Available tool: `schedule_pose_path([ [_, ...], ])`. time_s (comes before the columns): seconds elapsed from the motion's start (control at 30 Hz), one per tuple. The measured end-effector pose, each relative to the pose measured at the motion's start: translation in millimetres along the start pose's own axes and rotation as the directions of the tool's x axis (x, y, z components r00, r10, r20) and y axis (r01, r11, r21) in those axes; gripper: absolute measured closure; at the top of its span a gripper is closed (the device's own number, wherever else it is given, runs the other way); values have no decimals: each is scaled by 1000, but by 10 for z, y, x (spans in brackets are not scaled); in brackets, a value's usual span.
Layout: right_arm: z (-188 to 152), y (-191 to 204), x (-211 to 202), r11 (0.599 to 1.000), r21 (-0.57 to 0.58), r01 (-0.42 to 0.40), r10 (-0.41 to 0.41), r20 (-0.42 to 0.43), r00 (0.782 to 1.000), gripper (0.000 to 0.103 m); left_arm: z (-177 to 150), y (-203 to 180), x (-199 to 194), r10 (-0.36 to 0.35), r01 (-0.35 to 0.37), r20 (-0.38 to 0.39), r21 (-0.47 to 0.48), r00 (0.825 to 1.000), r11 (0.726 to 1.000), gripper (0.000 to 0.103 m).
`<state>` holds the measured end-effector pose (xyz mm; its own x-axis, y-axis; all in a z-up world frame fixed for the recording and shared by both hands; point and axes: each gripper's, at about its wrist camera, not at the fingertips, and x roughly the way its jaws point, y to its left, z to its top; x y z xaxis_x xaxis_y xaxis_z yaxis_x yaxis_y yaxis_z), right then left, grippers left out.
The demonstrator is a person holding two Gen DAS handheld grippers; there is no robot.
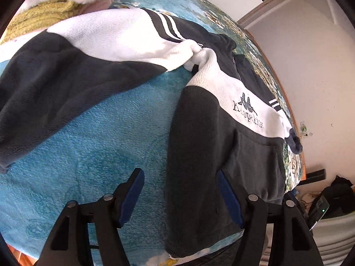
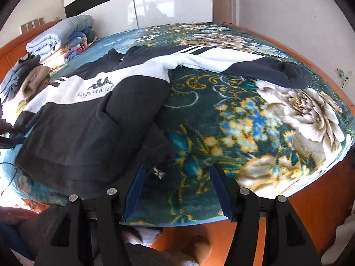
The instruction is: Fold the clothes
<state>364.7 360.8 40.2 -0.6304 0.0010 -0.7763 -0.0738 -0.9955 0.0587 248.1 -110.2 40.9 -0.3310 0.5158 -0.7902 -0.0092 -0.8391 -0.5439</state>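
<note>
Both wide apart, left tongs [image 1: 180, 196] gripping nothing above fleece jacket [image 1: 221, 146], right tongs [image 2: 177, 191] empty over blanket [image 2: 255, 122].

Two close wrist views from opposite hem corners, both over the fleece jacket [image 1: 221, 133] [image 2: 88, 119].

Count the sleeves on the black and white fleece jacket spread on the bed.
2. One sleeve stretches out flat across the floral blanket, away from the black and white fleece jacket. The other sleeve lies beside the logo panel, its cuff at the bed's far edge.
</note>
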Motion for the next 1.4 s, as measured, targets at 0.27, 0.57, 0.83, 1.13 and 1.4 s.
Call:
schedule_pose_path([
  [0.27, 54, 4, 167, 997, -70, 18, -20, -25, 999, 41, 0, -13, -25, 25, -25, 2, -3, 1000, 1000, 32],
  [0.57, 322, 448, 250, 983, -181, 33, -15, 98, 995, 46, 5, -56, 52, 21, -21, -15, 3, 1000, 1000, 32],
  [0.83, 470, 102, -414, 982, 137, -133, 78, 349, 934, 97, 16, -3, 27, 2, -2, -15, -9, 1000, 1000, 32],
  [1.13, 296, -306, -366, 949, 299, -99, 37, 206, 978, 97, 59, -70, 111, -30, 31, -32, 28, 999, 999, 32],
  [1.4, 332, -560, -564, 959, 232, -163, 138, 118, 983, 70, 206, 63, -55, -15, 15, 48, 3, 999, 1000, 30],
])
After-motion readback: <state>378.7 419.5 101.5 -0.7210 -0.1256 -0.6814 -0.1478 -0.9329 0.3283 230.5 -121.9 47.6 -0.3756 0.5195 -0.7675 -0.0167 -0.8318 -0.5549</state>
